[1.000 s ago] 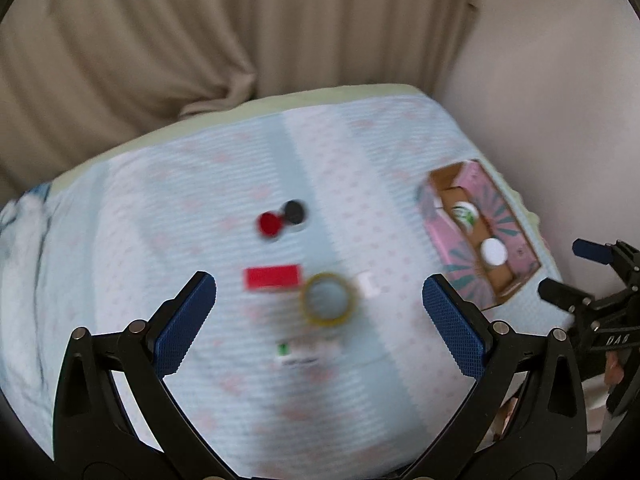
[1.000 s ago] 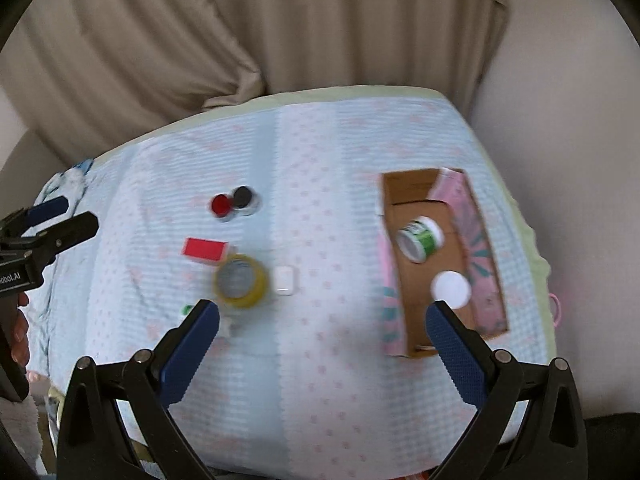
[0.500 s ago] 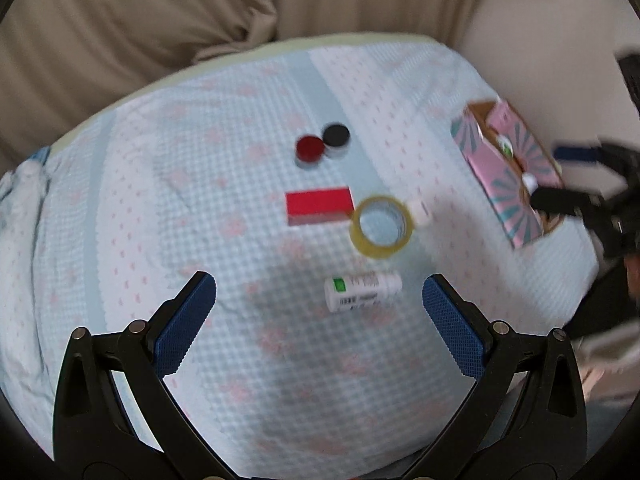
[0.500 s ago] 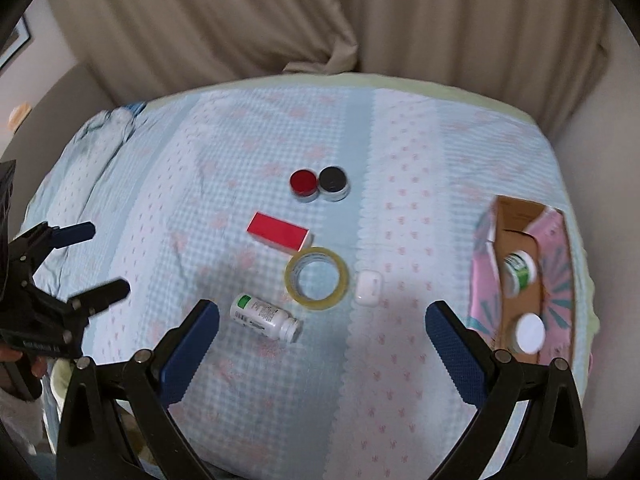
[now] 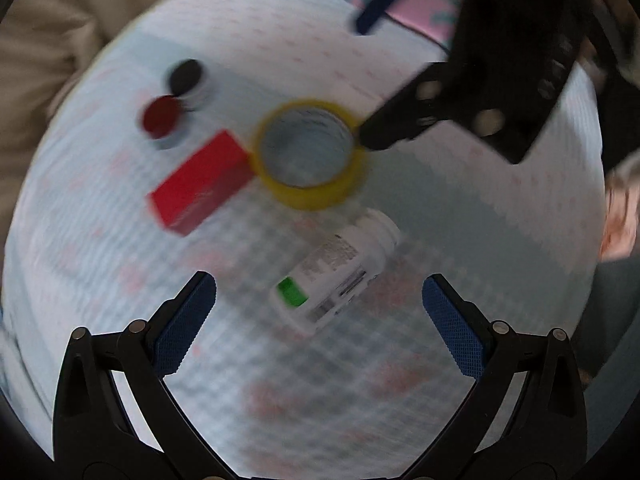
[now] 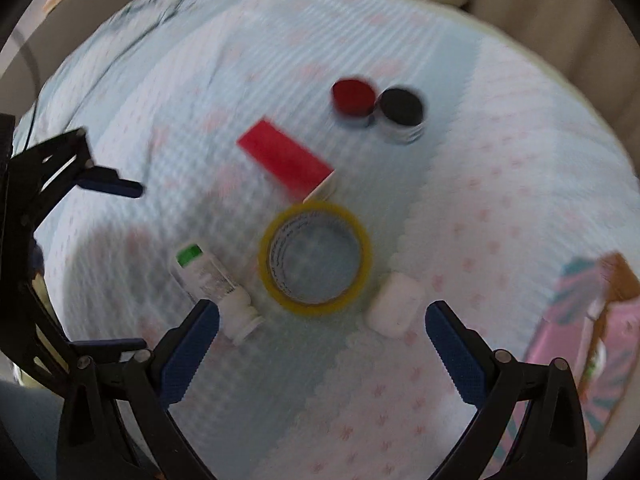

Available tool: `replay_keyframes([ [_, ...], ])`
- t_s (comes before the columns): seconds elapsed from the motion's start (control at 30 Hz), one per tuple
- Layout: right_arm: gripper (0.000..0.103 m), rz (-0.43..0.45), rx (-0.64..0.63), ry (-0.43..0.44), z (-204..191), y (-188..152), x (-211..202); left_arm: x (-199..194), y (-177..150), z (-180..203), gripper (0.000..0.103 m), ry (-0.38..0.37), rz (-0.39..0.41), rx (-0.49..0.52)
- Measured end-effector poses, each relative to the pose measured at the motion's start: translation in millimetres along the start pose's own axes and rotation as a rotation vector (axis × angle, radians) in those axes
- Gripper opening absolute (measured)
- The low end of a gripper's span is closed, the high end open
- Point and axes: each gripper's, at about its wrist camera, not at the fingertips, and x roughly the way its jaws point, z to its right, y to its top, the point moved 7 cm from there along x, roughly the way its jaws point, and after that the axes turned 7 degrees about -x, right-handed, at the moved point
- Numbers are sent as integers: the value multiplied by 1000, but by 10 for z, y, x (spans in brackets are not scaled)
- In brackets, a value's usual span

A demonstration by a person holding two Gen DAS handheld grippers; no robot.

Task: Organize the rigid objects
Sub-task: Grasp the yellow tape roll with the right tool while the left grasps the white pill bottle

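We hold the left gripper (image 5: pixel 319 312) with jaws wide, empty, above the bottle (image 5: pixel 335 276), which lies on its side just beside the tape roll (image 5: pixel 310 154). We centre the bottle's body between the pads before closing. The right gripper (image 6: pixel 322 338), also wide and empty, hovers near the tape roll.

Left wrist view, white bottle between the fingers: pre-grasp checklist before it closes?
1. Left gripper open and empty: ok.
2. White bottle lies on its side between the finger lines: ok.
3. Bottle squared to the fingers: not ok, it lies diagonally.
4. Tape roll apart from the bottle: cannot tell, cap end close, frame blurred.
5. Right gripper open, away from the bottle: not ok, its left finger sits beside the cap.
6. Box has room: cannot tell, only an edge shows.
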Motion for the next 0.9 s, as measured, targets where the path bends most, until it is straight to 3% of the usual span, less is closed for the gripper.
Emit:
replay_keyframes([
  [0.17, 103, -30, -105, 45, -17, -4, 496, 451, -106, 160, 98, -21, -42, 140],
  [0.4, 103, -29, -248, 44, -50, -4, 842, 744, -137, 265, 97, -37, -52, 242],
  [0.5, 103, -19, -284, 49, -46, 44, 932, 817, -120, 317, 87, -36, -55, 276],
  [0.63, 103, -5, -309, 53, -89, 78, 1019, 880, -99, 385, 85, -26, -49, 307],
  [0.7, 100, 3, -314, 53, -108, 89, 1055, 879, -81, 388, 77, -24, -40, 311],
  [0.73, 98, 4, -317, 52, -114, 94, 1073, 874, -60, 378, 65, -14, -33, 315],
  [0.77, 98, 6, -320, 48, -111, 103, 1084, 874, -46, 373, 61, -3, -29, 321],
  [0.9, 97, 16, -310, 48, -96, 81, 1065, 839, -2, 344, 60, -7, -33, 329],
])
